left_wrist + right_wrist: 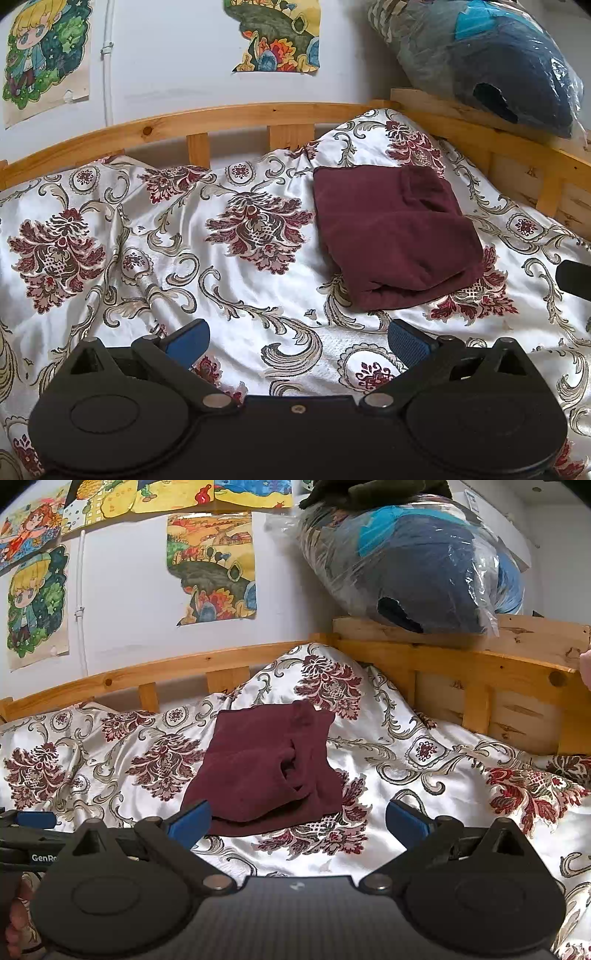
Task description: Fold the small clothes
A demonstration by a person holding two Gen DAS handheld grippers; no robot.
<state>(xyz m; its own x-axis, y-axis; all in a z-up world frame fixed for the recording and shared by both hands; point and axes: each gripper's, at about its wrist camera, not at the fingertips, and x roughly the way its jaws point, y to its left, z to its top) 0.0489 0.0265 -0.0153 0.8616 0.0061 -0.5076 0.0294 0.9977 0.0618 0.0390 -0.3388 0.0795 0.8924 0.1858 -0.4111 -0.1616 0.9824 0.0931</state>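
Observation:
A dark maroon garment (395,236) lies folded into a rough square on the floral bedspread (166,258). In the left wrist view it sits ahead and to the right of my left gripper (297,341), which is open and empty above the spread. In the right wrist view the garment (266,768) lies just ahead of my right gripper (297,819), which is open and empty; the garment's near edge sits close to the left blue fingertip (192,821). The left gripper shows at the left edge of the right wrist view (33,818).
A wooden bed rail (221,118) runs along the back and right side (480,672). A plastic bag of bedding (406,565) rests on the corner of the rail. Drawings (210,568) hang on the white wall behind.

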